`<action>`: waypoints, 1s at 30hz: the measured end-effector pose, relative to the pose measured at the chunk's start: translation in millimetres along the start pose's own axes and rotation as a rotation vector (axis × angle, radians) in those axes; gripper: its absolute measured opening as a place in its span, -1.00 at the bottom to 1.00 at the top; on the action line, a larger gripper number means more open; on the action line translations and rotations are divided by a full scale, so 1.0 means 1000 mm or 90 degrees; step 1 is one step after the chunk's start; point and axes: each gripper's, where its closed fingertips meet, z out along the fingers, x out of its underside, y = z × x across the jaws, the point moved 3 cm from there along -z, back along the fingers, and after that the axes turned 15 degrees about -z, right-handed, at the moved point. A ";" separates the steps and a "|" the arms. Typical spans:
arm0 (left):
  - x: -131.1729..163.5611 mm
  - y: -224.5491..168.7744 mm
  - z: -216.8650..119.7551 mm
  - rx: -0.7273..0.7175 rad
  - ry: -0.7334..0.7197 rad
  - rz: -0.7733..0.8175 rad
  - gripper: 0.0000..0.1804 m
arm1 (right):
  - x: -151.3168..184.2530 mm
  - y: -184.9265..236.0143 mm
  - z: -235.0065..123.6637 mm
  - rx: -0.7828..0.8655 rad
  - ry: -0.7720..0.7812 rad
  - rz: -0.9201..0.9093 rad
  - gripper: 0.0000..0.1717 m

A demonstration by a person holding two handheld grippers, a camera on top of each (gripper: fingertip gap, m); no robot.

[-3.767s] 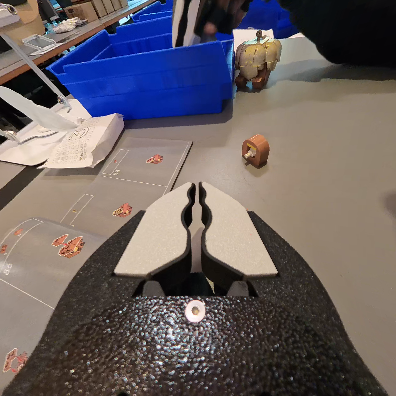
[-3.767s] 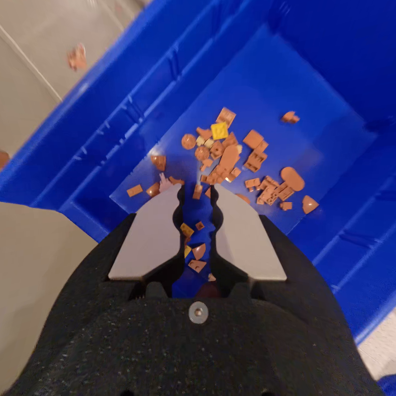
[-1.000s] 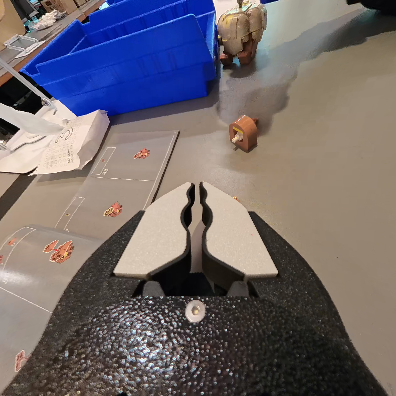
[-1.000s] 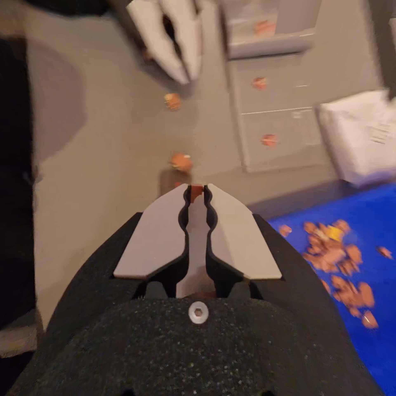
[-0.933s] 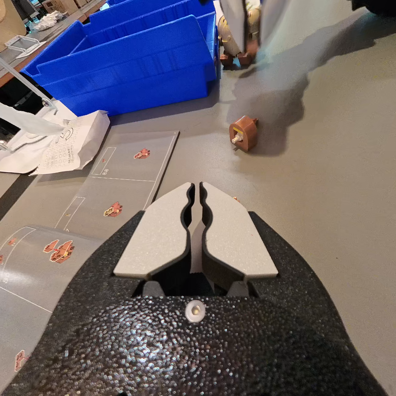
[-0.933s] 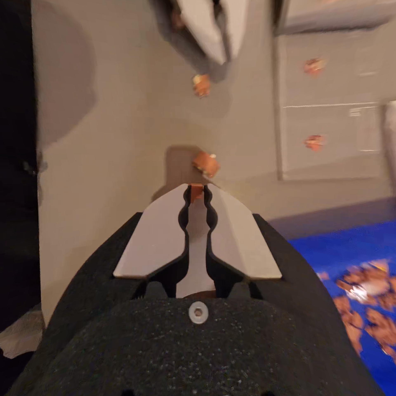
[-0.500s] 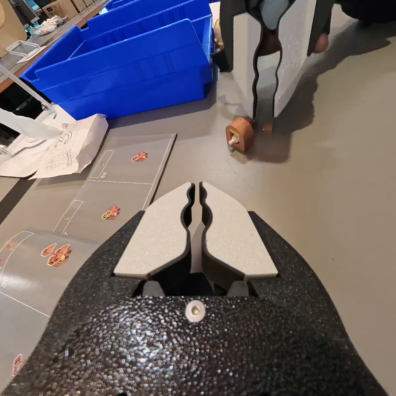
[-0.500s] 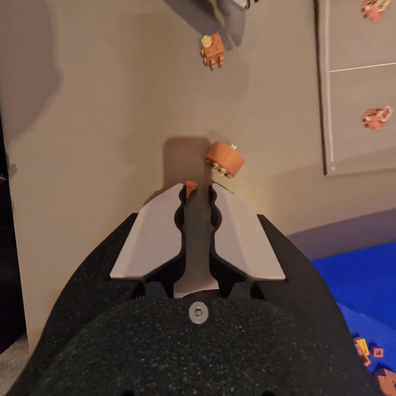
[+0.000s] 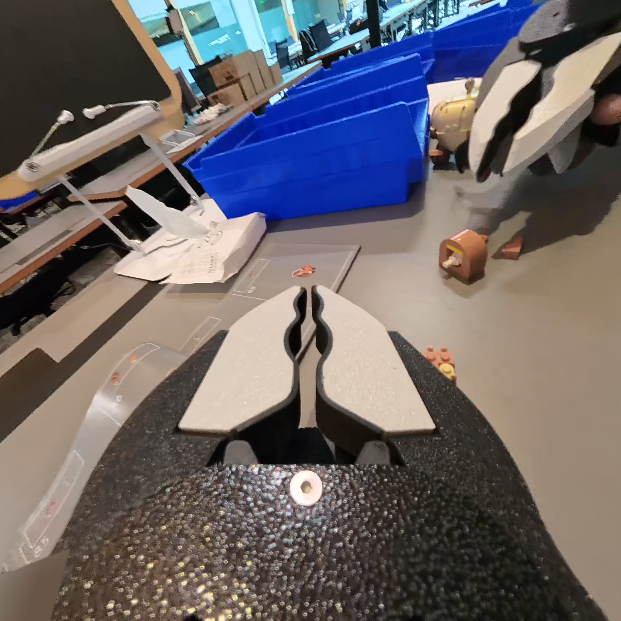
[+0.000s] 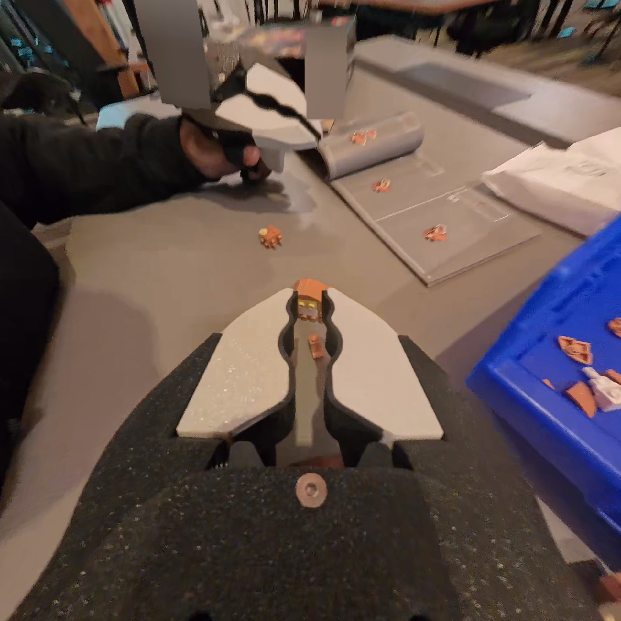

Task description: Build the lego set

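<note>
At the far left a crumpled white paper bag [image 9: 201,255] lies on the grey bench [image 9: 504,403], beside an open grey instruction booklet [image 9: 295,265] and in front of the blue plastic bins [image 9: 319,161]. The left tool [image 9: 309,289] hangs over the booklet's edge, its jaws closed to a thin slit with nothing between them. To its right sits a small brown studded plate with a tan round stud [image 9: 440,363]. Farther right are a brown rounded brick assembly with a yellow strip [image 9: 463,257] and a small brown wedge [image 9: 510,250]. The right tool [image 10: 309,292] hovers above these, its jaws apart. Its own camera frames the assembly between its fingertips, but it is probably not gripped.
</note>
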 end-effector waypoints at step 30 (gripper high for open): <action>-0.014 -0.009 0.010 -0.029 -0.054 -0.046 -0.99 | -0.003 -0.013 -0.054 0.005 -0.189 0.066 -0.88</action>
